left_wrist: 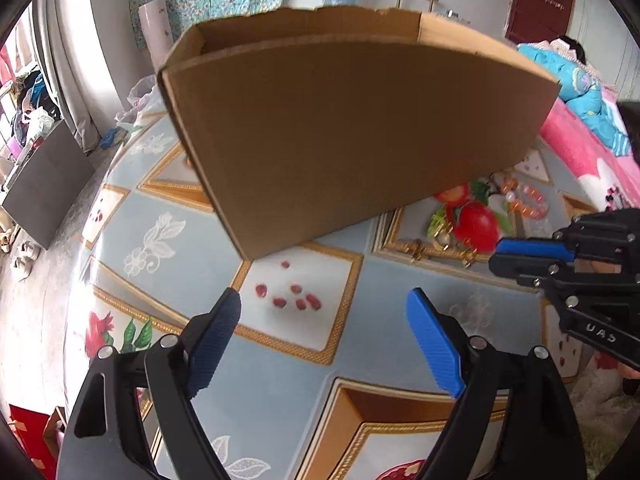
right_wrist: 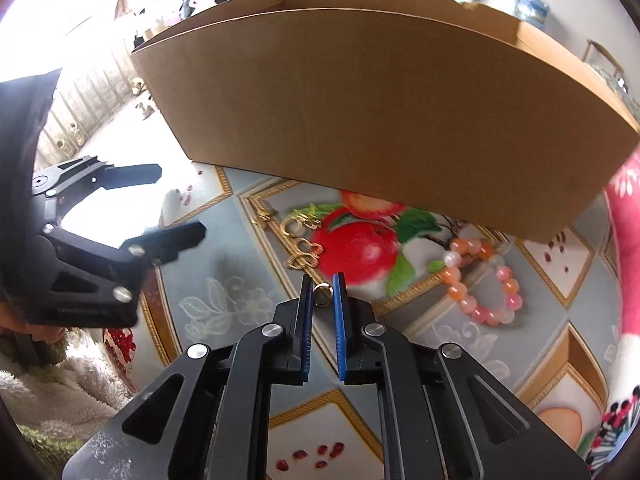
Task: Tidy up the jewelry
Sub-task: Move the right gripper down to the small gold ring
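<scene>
Right wrist view: right tongs (right_wrist: pixel 323 282) nearly closed around ring (right_wrist: pixel 323 295); left tongs (left_wrist: pixel 323 307) spread wide, empty.

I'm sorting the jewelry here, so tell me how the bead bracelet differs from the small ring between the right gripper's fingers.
The bead bracelet is a large loop of pink, orange and white beads; the small ring is tiny, plain and silvery.

The bracelet lies free on the patterned tablecloth; the ring sits between the right gripper fingers.

Both are round pieces in front of the cardboard box.

patterned tablecloth (left_wrist: pixel 280 380) | pink blanket (left_wrist: pixel 592 160) | grey curtain (left_wrist: pixel 76 80)
</scene>
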A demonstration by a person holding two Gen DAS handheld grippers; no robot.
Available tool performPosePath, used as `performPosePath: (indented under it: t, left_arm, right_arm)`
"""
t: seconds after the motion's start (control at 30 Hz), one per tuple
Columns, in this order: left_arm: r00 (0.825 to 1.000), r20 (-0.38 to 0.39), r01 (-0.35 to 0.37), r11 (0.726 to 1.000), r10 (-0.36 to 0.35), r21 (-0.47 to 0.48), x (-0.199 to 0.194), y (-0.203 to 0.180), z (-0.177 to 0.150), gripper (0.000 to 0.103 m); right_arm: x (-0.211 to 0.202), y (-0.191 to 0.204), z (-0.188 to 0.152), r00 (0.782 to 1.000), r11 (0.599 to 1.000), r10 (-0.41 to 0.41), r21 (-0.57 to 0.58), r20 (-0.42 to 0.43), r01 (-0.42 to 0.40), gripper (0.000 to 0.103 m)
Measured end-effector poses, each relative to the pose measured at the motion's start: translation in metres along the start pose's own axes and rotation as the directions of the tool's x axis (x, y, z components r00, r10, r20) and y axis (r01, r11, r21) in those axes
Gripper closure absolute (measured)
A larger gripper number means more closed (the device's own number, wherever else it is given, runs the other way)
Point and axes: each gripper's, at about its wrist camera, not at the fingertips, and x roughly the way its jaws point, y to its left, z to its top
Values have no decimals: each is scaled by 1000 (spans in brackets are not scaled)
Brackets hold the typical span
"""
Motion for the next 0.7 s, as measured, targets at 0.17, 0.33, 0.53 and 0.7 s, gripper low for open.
performPosePath:
  t: [0.17,0.33,0.53,0.7]
  left_arm:
    - [995,41,86,996,-88,38,-3,-18,10,45]
    - [991,26,129,984,-133,126,6,-39,20,66]
    - [992,1,122,966,-126,227,17,-59,32,75]
    - [993,-34,114,957,-109,267,24,-65,32,83]
  right_arm:
    - [-5,-14,-5,1000,999,6,48,7,-7,95]
    - [-8,-21,-7,1000,998,22,63,20,-24,95]
    - [-8,-37,-14,998,995,54,82,38,-57,96]
    - [-10,-46,-16,996,993,73,90,46,-77,97]
